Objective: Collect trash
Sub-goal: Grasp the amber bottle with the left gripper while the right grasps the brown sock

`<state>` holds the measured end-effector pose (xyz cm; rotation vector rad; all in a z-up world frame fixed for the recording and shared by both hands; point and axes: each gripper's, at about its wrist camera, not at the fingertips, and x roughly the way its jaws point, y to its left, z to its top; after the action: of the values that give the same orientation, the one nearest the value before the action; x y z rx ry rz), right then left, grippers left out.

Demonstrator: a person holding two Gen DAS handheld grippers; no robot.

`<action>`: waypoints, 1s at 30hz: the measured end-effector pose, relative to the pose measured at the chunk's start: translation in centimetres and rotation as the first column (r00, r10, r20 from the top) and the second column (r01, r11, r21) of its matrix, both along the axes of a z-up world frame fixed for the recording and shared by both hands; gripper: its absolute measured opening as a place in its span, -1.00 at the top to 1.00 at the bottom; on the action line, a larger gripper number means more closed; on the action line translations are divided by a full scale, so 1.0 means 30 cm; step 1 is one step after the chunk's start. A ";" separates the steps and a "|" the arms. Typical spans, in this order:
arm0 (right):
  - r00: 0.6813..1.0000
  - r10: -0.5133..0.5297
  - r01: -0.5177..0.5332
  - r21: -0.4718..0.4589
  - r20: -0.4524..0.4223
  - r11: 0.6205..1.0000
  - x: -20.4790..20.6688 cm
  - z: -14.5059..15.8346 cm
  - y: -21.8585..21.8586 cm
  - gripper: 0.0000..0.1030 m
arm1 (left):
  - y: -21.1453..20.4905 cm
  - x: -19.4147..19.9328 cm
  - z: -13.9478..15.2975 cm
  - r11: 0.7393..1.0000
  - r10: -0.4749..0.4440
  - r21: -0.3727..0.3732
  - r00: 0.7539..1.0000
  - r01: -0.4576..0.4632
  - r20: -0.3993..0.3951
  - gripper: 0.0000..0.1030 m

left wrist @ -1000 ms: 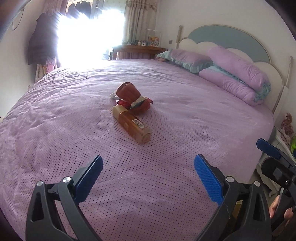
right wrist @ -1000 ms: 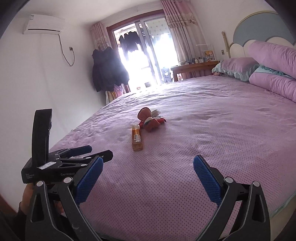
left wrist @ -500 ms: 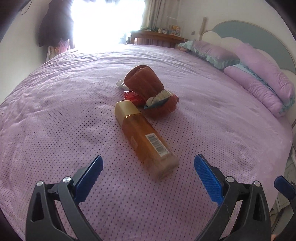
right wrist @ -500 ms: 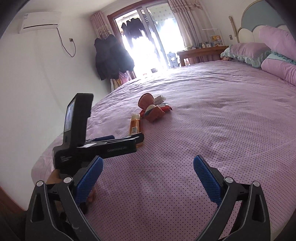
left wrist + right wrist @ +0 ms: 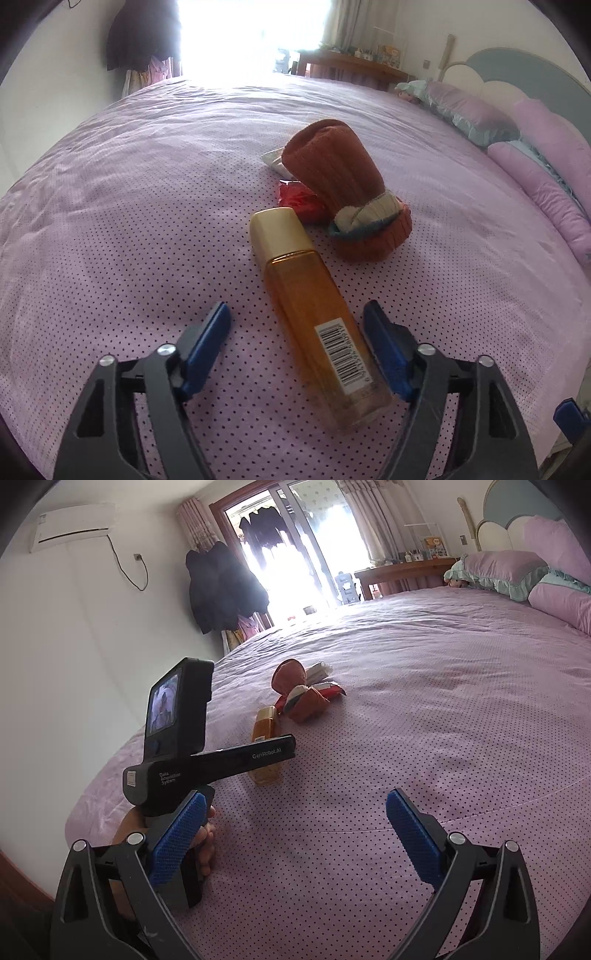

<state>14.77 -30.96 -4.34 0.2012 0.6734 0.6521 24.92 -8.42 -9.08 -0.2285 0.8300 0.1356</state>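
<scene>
An amber bottle [image 5: 314, 314] with a gold cap and a barcode lies on the purple bed. Its lower half lies between the fingers of my left gripper [image 5: 297, 325], which is open around it, the right pad close to its side. Beyond it lie a rust-red sock roll [image 5: 340, 184], a red wrapper [image 5: 297, 197] and a white wrapper [image 5: 273, 162]. In the right wrist view, the bottle [image 5: 264, 734] and sock [image 5: 295, 686] lie ahead, with the left gripper's body over the bottle. My right gripper [image 5: 295, 819] is open and empty, above the bed's near edge.
The purple bedspread [image 5: 129, 221] spreads wide around the items. Purple pillows [image 5: 546, 155] and a headboard stand at the right. A wooden desk [image 5: 402, 572], a bright glass door and hanging dark coats [image 5: 218, 587] lie beyond the bed.
My left gripper has moved forward and down to the bottle, which now lies between its fingers, and its jaws have narrowed. The right gripper has drifted slightly and stays open.
</scene>
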 end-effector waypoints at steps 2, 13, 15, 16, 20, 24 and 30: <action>1.000 0.002 -0.002 0.000 -0.004 1.000 -0.001 -0.001 0.007 -0.84 | 0.021 -0.006 0.006 0.998 -0.029 -0.049 0.999 0.030 0.018 0.27; 0.998 0.050 -0.049 -0.050 0.026 0.998 0.025 0.034 0.106 -0.84 | 0.117 -0.127 0.037 0.977 -0.112 -0.168 0.987 0.130 0.111 0.35; 0.998 0.063 -0.061 -0.060 0.029 0.996 0.041 0.043 0.137 -0.83 | 0.136 -0.137 0.043 0.975 -0.115 -0.178 0.986 0.135 0.119 0.35; 0.998 0.063 -0.061 -0.068 0.030 0.996 0.049 0.047 0.150 -0.83 | 0.147 -0.140 0.047 0.976 -0.111 -0.174 0.987 0.131 0.119 0.35; 0.997 0.071 -0.068 -0.069 0.040 0.995 0.079 0.071 0.202 -0.83 | 0.195 -0.156 0.061 0.974 -0.109 -0.185 0.986 0.131 0.123 0.35; 0.996 0.072 -0.068 -0.085 0.052 0.994 0.134 0.086 0.253 -0.82 | 0.245 -0.150 0.071 0.974 -0.095 -0.195 0.988 0.118 0.126 0.35; 0.999 -0.014 0.006 -0.161 -0.044 0.987 0.343 0.016 0.334 -0.47 | 0.295 -0.138 0.074 0.969 -0.077 -0.224 0.987 0.107 0.143 0.35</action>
<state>25.05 -20.94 -3.84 0.0697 0.7644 0.5819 20.79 0.42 -6.85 -0.4128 0.7211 -0.0642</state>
